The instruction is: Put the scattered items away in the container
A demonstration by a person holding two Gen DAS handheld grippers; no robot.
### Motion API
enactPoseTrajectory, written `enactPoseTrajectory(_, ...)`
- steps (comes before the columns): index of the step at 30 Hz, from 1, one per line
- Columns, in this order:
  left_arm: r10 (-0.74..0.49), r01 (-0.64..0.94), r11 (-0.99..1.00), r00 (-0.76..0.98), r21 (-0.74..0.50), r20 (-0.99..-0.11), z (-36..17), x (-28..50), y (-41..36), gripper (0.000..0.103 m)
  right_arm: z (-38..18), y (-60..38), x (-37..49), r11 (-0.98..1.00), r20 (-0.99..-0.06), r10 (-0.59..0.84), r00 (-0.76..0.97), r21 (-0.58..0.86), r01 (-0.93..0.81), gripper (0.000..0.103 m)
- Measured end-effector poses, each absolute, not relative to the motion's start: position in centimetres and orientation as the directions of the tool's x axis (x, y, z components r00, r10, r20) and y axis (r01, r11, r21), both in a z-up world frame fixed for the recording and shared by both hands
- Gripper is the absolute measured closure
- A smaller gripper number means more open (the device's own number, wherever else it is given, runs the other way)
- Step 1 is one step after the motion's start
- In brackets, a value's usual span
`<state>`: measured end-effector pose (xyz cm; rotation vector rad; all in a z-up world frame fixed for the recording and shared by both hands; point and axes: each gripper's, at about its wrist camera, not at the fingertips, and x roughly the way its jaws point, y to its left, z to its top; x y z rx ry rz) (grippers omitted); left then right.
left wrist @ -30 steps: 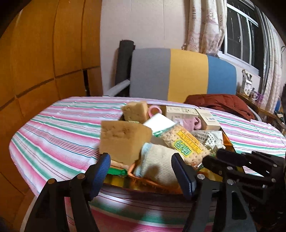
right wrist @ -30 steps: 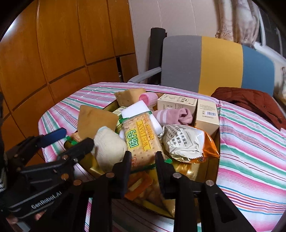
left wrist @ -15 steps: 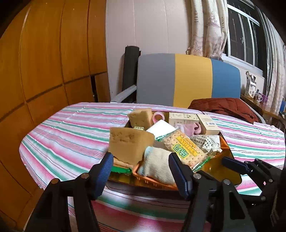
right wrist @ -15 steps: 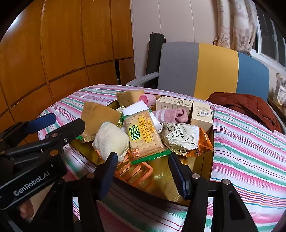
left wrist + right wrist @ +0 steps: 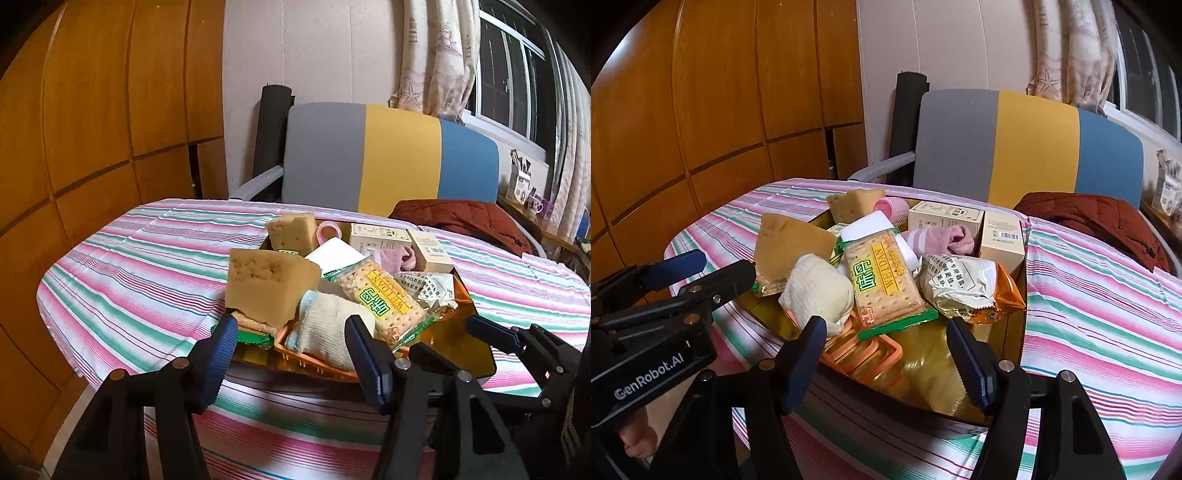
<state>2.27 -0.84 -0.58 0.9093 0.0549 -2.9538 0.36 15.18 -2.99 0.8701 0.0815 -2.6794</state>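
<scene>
Both grippers are pulled back from the gold tray (image 5: 1015, 384), where a second ago they hung close over its load; the right gripper (image 5: 886, 354), whose jaws were nearly together then, now holds them spread and empty, as does the left gripper (image 5: 290, 354). That retreat suggests the tidying is all but done. No loose item shows on the striped counter (image 5: 147, 266). Just ahead of the jaws the tray holds a cream rolled sock (image 5: 816, 291) on an orange rack (image 5: 871, 358), a cracker packet (image 5: 882, 280), a snack bag (image 5: 964, 288), two sponges (image 5: 269, 280), a pink sock (image 5: 942, 238), a pink roller (image 5: 892, 208) and two boxes (image 5: 1001, 236) farther back.
</scene>
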Motion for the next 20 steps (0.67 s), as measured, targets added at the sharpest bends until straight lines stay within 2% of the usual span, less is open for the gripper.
enactPoseTrajectory(7, -0.051, 0.074, -0.997, -0.836, -0.020, -0.547, -0.42, 2.48, -1.06, 0.042, -2.90, 14.98, 0.50, -0.947, -0.578, -0.280, -0.766, 0.033, 0.321, 0.032)
enactPoseTrajectory(10, -0.057, 0.077, -0.997, -0.843, -0.015, -0.535, -0.29, 2.64, -1.08, 0.046, -2.89, 14.95, 0.57, -0.946, -0.577, -0.280, -0.767, 0.031, 0.322, 0.032)
enactPoseTrajectory(20, -0.044, 0.062, -0.998, -0.836, -0.015, -0.547, -0.53, 2.54, -1.08, 0.047, -2.66, 15.06, 0.80, -0.948, -0.568, -0.278, -0.775, 0.029, 0.318, 0.031)
